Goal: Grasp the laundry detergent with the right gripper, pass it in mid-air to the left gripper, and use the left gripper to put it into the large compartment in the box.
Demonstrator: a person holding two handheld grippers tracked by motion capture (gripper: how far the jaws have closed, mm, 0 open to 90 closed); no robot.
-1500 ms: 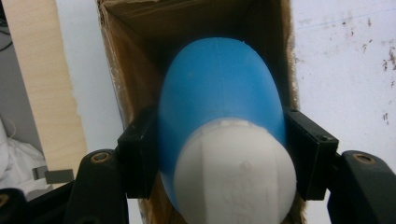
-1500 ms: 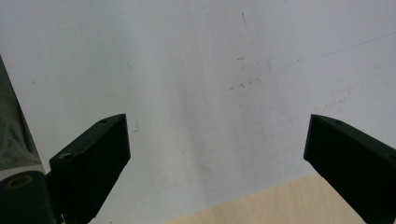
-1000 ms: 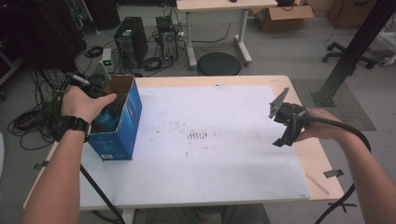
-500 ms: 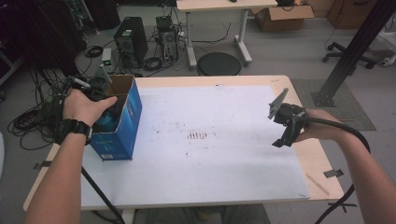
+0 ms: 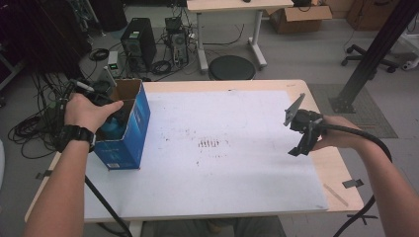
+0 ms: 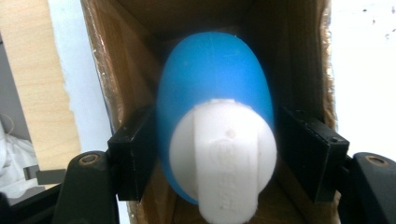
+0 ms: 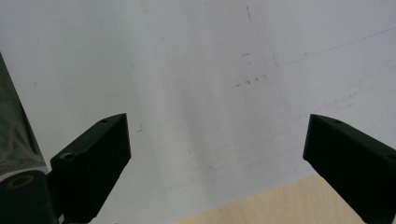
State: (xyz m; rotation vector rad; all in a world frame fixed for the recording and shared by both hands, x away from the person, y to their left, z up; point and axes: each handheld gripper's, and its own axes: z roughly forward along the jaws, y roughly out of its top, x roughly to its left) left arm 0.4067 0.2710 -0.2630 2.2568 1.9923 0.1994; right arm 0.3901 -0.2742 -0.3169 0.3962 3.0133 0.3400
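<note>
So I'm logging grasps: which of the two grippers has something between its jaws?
The left gripper, inside the blue box: its jaws flank a blue bottle. The right gripper is open over bare white table cover.

- A box [image 5: 123, 129] is standing at the table's [image 5: 257, 85] left edge, on a sheet [image 5: 222, 163].
- A bottle [image 6: 215, 116] is sitting inside the box, between the left gripper's [image 6: 219, 154] jaws.
- The right gripper [image 5: 302, 129] is hovering over the sheet's right edge, well apart from the box.
</note>
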